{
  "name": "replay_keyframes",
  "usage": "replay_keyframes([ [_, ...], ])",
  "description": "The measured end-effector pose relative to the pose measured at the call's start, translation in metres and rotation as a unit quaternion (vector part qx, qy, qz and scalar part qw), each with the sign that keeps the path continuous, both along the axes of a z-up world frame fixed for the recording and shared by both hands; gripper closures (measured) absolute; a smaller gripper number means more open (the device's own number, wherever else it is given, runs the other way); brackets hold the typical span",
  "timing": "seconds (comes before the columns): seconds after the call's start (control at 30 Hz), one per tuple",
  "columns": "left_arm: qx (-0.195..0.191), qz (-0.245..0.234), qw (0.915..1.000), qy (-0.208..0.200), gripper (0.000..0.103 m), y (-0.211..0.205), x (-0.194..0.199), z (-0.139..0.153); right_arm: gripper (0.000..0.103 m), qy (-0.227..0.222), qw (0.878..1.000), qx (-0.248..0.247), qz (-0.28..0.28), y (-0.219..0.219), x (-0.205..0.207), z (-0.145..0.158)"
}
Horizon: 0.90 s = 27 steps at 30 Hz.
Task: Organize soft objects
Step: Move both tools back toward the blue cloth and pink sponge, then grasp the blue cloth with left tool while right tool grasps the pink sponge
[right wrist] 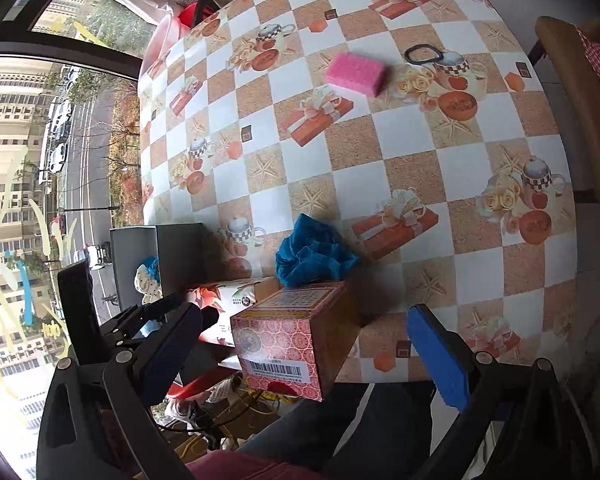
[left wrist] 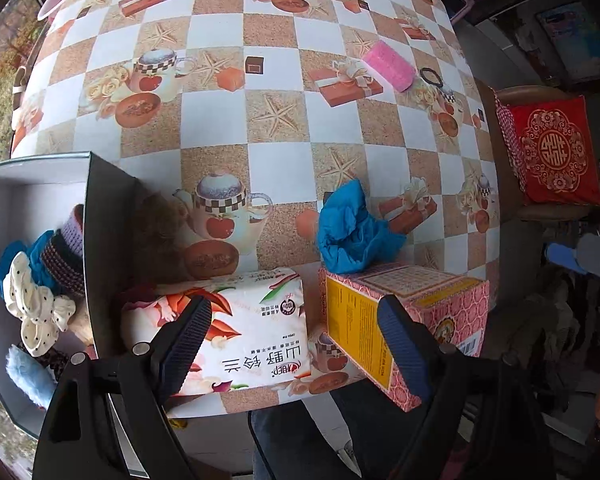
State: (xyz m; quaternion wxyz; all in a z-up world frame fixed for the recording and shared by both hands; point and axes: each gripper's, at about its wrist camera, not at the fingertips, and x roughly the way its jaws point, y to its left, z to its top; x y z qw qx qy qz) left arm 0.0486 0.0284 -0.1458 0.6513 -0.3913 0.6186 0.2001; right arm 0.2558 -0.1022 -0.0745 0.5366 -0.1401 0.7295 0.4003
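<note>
Grippers hung above the near table edge, both pointing steeply down with nothing between their fingers: the left gripper (left wrist: 296, 344) stood wide open over the tissue pack (left wrist: 240, 328) and patterned carton (left wrist: 404, 312), and the right gripper (right wrist: 312, 344) was open too. Probably both were between picks. The grey storage box (left wrist: 100, 216) at the left already held a polka-dot scrunchie (left wrist: 36, 312), knitted bands and a fluffy blue piece. A crumpled blue cloth (left wrist: 352, 236), pink sponge (left wrist: 388, 66) and black hair tie (left wrist: 432, 78) lay loose on the tablecloth (left wrist: 260, 136), apparently awaiting sorting.
</note>
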Motion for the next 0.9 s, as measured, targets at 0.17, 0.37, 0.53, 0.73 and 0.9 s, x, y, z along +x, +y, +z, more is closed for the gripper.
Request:
replay_keyframes([
  [0.17,-0.049,-0.043,0.9972,0.036,0.016,0.011,0.051,-0.039,0.0,0.016,1.0,-0.02,-0.016,-0.014,0.026,-0.032],
  [0.37,-0.096,-0.096,0.9867,0.088,0.016,0.001,0.095,-0.085,0.0,0.033,0.998,-0.044,-0.018,-0.019,0.053,-0.067],
  [0.53,-0.11,-0.135,0.9764,0.127,0.016,-0.015,0.111,-0.109,0.0,0.031,0.999,-0.043,-0.004,-0.005,0.071,-0.084],
  [0.73,-0.104,-0.167,0.9653,0.171,0.026,-0.024,0.118,-0.129,0.0,0.02,0.999,-0.035,0.004,0.027,0.093,-0.099],
  [0.9,-0.094,-0.128,0.9786,0.131,0.063,-0.014,0.111,-0.121,0.0,-0.005,1.0,-0.03,0.007,0.055,0.103,-0.107],
])
